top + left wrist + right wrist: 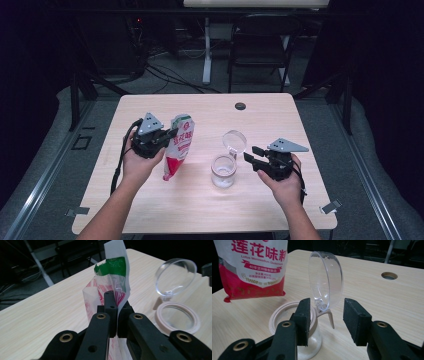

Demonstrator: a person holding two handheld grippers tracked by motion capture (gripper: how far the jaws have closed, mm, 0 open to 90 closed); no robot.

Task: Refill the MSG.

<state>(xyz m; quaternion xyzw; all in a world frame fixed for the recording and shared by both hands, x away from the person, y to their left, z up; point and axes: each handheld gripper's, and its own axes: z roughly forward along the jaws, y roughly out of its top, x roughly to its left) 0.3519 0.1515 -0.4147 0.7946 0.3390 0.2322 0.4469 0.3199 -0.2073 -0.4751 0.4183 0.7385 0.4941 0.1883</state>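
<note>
Bench, pale wood. My left gripper is clamped on the top of a red-and-white bag, bag lifted, tilted, left of the jar. Jar stands mid-bench, clear lid flipped up. My right gripper is spread, either side of the lid's hinge, not touching.

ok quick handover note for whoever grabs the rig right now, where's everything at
Left tongs: shut on the seasoning bag, held up left of the jar.
Right tongs: open, either side of the lid hinge, not gripping.
Jar: upright mid-table, its clear flip lid standing open.
Done: lid open, bag lifted.
Left: probably bring the bag over the jar mouth and pour, then close the lid.
</note>
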